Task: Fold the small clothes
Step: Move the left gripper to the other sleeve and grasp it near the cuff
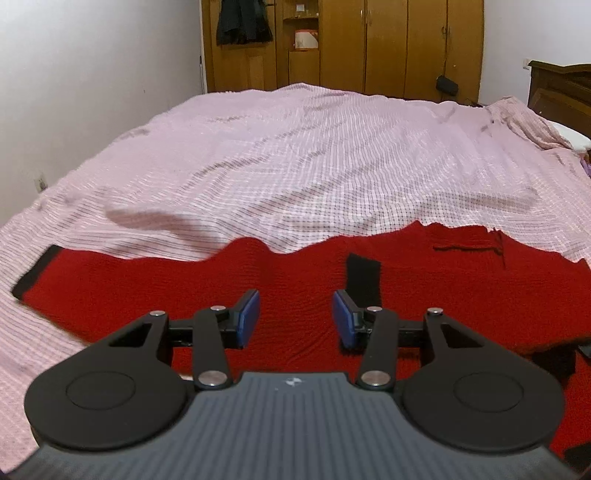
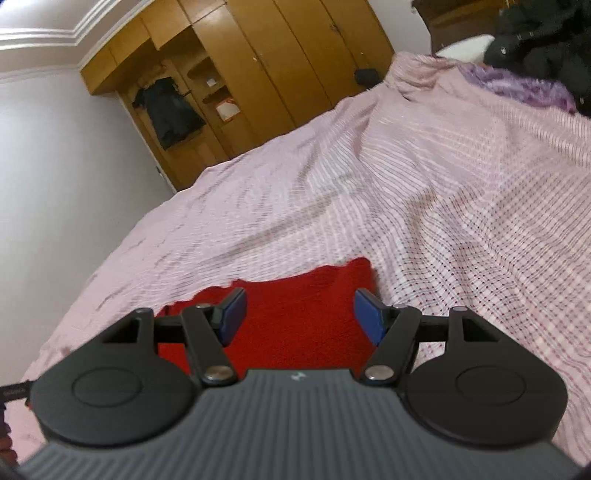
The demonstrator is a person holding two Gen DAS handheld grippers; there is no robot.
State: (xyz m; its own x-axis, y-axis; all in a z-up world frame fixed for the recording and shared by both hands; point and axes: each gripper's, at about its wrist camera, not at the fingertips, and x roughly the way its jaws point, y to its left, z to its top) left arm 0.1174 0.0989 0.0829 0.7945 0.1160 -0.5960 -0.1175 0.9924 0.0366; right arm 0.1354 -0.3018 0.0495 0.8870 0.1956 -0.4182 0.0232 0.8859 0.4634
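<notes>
A red knitted garment (image 1: 177, 291) with black cuffs lies spread on the pink checked bedspread (image 1: 295, 155). One black cuff (image 1: 33, 271) sits at its far left, another black cuff (image 1: 364, 277) lies folded onto the red middle. My left gripper (image 1: 295, 315) hovers above the red cloth, open, its blue pads apart with nothing between them. In the right wrist view the garment's (image 2: 299, 306) corner shows below my right gripper (image 2: 299, 314), which is open and holds nothing.
A wooden wardrobe (image 1: 369, 44) stands behind the bed, with a dark coat (image 1: 243, 22) hanging on it. A dark headboard (image 1: 557, 88) and a white pillow (image 1: 572, 134) are at the right. Purple fabric (image 2: 517, 85) and dark clothing (image 2: 543, 40) lie at the bed's far right.
</notes>
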